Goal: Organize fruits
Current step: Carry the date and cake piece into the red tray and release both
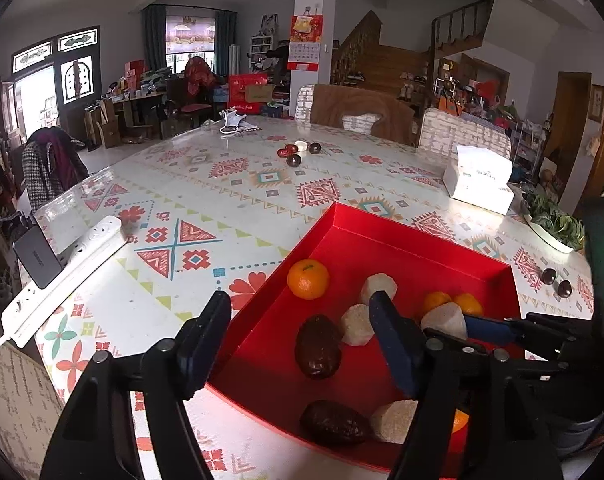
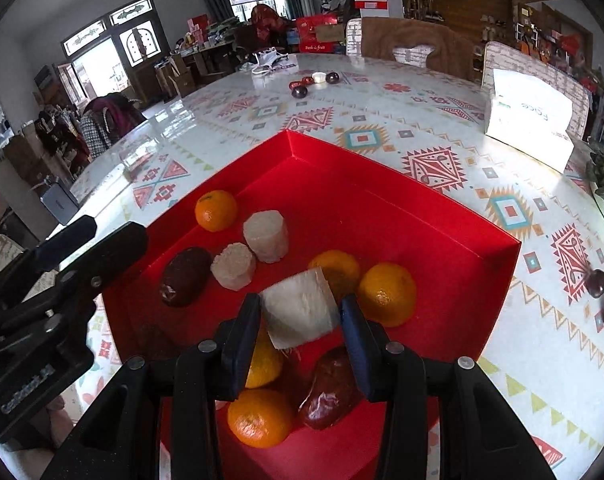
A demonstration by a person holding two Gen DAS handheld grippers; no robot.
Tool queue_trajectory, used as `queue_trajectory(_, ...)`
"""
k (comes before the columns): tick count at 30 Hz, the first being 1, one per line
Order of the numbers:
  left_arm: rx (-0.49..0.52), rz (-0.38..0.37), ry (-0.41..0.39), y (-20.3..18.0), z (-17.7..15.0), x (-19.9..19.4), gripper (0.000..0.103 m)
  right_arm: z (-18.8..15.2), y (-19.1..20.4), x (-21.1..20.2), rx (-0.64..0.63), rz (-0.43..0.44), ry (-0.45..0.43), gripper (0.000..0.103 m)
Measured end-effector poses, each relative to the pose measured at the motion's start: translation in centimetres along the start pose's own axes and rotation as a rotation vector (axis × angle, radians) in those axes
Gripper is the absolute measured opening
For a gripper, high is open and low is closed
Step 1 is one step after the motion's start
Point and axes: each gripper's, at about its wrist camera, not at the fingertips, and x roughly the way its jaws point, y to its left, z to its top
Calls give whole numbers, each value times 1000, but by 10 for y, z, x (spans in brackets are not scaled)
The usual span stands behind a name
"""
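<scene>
A red tray [image 2: 381, 208] lies on the patterned table and holds several oranges [image 2: 216, 210], white peeled chunks [image 2: 266, 236] and dark brown dates [image 2: 184, 276]. My right gripper [image 2: 300, 309] hangs over the tray's middle, shut on one white chunk [image 2: 298, 304] held just above the fruit. In the left wrist view the same chunk [image 1: 443, 318] shows at the right, clamped by blue pads. My left gripper [image 1: 300, 300] stands open over the tray's near-left edge, nothing pressed between its fingers; a date [image 1: 317, 346] and a white chunk [image 1: 355, 324] lie below it.
Small dark round fruits lie loose at the far middle [image 1: 293, 160] and right of the tray [image 1: 549, 276]. A white tissue pack [image 1: 479, 178] and a plate of greens [image 1: 553, 222] sit at the right. A power strip [image 1: 66, 276] lies at the left edge. Chairs stand behind.
</scene>
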Motion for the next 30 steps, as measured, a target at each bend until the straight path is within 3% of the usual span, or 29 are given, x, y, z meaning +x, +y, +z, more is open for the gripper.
queue_trajectory(18,2,-10,15,-3,-3,1,71,0,-7,-1,15,-16,-9,44)
queue_trajectory(23,-19,-10,17,1,-6,0,75,3,-10,-20,38,25,-59,46)
queue_trajectory(30,-35,-19,28,6,-7,-1,76,1,-32,-54,84,1,-130,48)
